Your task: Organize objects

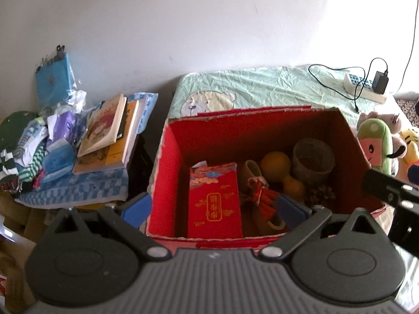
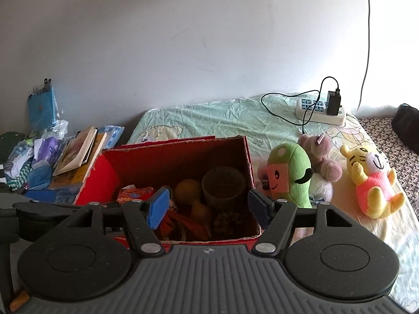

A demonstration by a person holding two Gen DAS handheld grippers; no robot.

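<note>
Progress is partial, I judge: red box [image 1: 262,141] on the bed already holds a red packet [image 1: 214,201], a gourd [image 1: 277,163] and a cup [image 1: 313,158], but 3 plush toys, green [image 2: 290,175], pink [image 2: 320,157] and yellow [image 2: 371,180], lie just beside it, while my left gripper [image 1: 214,208] and right gripper [image 2: 207,204] hover with fingers apart, empty.

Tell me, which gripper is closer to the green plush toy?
Right. The right gripper hangs open beside the green plush toy; the left gripper is open over the red box, farther off.

- You're in a home bedroom: a bed [image 2: 235,115] with a cartoon-bear sheet.
- Plush toys [image 2: 371,180] lie on it, right of the red box [image 2: 104,180].
- Books [image 1: 104,133] are piled left of that box.
</note>
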